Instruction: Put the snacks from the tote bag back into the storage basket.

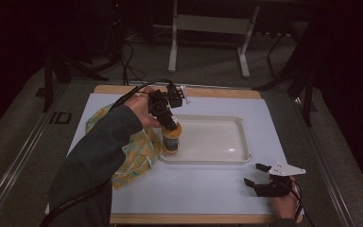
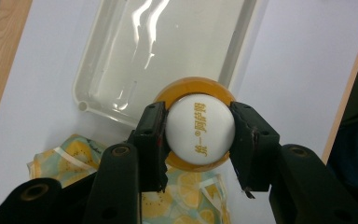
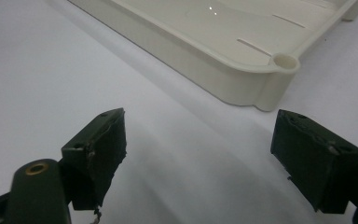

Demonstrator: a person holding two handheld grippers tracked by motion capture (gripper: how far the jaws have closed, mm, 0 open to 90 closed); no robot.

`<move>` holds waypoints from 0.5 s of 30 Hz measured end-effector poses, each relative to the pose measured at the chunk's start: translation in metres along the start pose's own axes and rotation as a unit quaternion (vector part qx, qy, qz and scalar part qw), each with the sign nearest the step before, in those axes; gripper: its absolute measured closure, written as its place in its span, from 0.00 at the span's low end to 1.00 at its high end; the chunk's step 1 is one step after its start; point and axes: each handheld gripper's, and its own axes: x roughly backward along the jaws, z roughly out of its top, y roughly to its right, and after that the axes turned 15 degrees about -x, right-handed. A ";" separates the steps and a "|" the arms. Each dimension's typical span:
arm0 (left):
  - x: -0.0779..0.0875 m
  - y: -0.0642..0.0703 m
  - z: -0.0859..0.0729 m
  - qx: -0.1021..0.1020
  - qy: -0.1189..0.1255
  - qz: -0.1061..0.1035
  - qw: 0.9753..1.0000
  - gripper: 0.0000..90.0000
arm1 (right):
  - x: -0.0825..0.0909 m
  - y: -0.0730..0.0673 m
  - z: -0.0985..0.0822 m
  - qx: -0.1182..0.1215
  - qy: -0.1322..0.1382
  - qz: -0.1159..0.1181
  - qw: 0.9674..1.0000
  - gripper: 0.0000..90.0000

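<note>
A small jar (image 1: pixel 171 140) with an orange collar and a white cap (image 2: pixel 199 129) printed in gold stands upright at the left end of the white tray (image 1: pixel 236 142). My left gripper (image 1: pixel 170 124) points down over it, and its pads (image 2: pixel 153 140) press the cap from both sides; in the left gripper view the left gripper (image 2: pixel 198 142) is shut on the jar. The right gripper (image 1: pixel 256 174) rests near the table's front right, jaws wide apart with nothing between them. In the right gripper view the right gripper (image 3: pixel 200 154) faces the tray's corner (image 3: pixel 279 70).
A yellow cloth with a fruit print (image 1: pixel 137 151) lies bunched left of the tray, under my left forearm. The white mat (image 1: pixel 194 189) covers a wooden board (image 1: pixel 217 92). A metal stand (image 1: pixel 208 28) is on the floor beyond the table.
</note>
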 end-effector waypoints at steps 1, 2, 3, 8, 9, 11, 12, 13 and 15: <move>0.000 0.000 0.000 0.000 -0.002 -0.002 1.000 0.66 | 0.000 0.000 0.000 -0.001 0.000 0.000 1.000 0.20; -0.001 0.000 0.001 0.000 -0.002 -0.002 1.000 0.66 | 0.000 0.000 0.000 -0.001 0.000 0.001 1.000 0.20; -0.002 -0.001 0.001 -0.002 -0.001 -0.003 1.000 0.66 | 0.000 0.000 0.000 -0.001 0.000 0.001 1.000 0.20; -0.008 -0.002 0.004 0.000 -0.002 -0.009 1.000 0.66 | 0.000 0.000 0.000 -0.001 0.001 0.001 1.000 0.20; -0.009 -0.002 0.005 -0.001 -0.004 -0.009 1.000 0.66 | 0.000 0.000 0.000 0.000 0.001 0.001 1.000 0.20; -0.010 -0.002 0.006 0.000 -0.001 -0.011 1.000 0.66 | 0.000 0.000 0.000 0.000 0.000 0.001 1.000 0.20; -0.011 -0.001 0.006 0.002 -0.002 -0.011 1.000 0.66 | 0.000 0.000 0.000 0.000 0.001 0.002 1.000 0.20; -0.011 -0.002 0.007 0.000 0.000 -0.011 1.000 0.66 | 0.000 0.000 0.000 0.000 0.001 0.001 1.000 0.20; -0.012 -0.001 0.007 0.001 -0.002 -0.011 1.000 0.66 | 0.000 0.000 0.000 0.000 0.001 0.002 1.000 0.20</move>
